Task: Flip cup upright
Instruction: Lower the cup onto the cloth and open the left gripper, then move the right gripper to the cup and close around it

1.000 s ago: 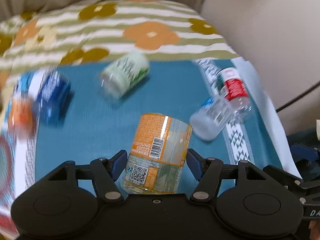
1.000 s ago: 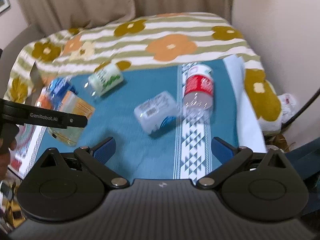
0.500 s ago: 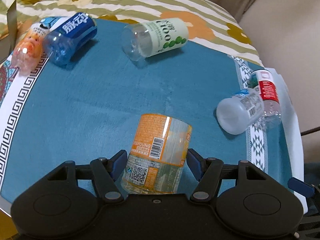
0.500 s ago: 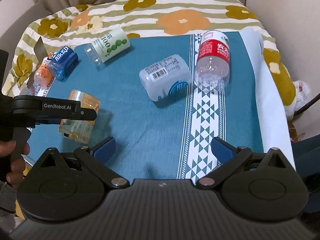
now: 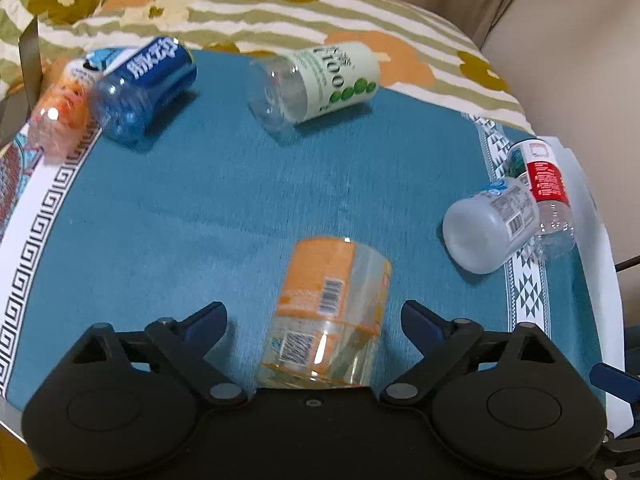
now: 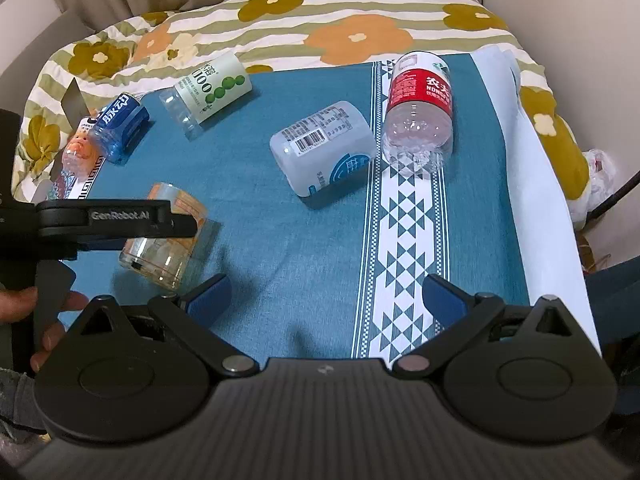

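Left wrist | your left gripper (image 5: 314, 314) spread wide around orange cup (image 5: 330, 312) (fingers clear of it) | cup on teal cloth (image 5: 224, 208) near its front edge | right gripper (image 6: 326, 294) wide, empty

orange-label cup (image 6: 164, 240): partly hidden behind the left gripper arm in right wrist view; label print blurred in left wrist view.
pink cup (image 5: 56, 120): blurred, print unreadable.
red-label cup (image 5: 544, 196): partly hidden behind white cup (image 5: 488, 228).
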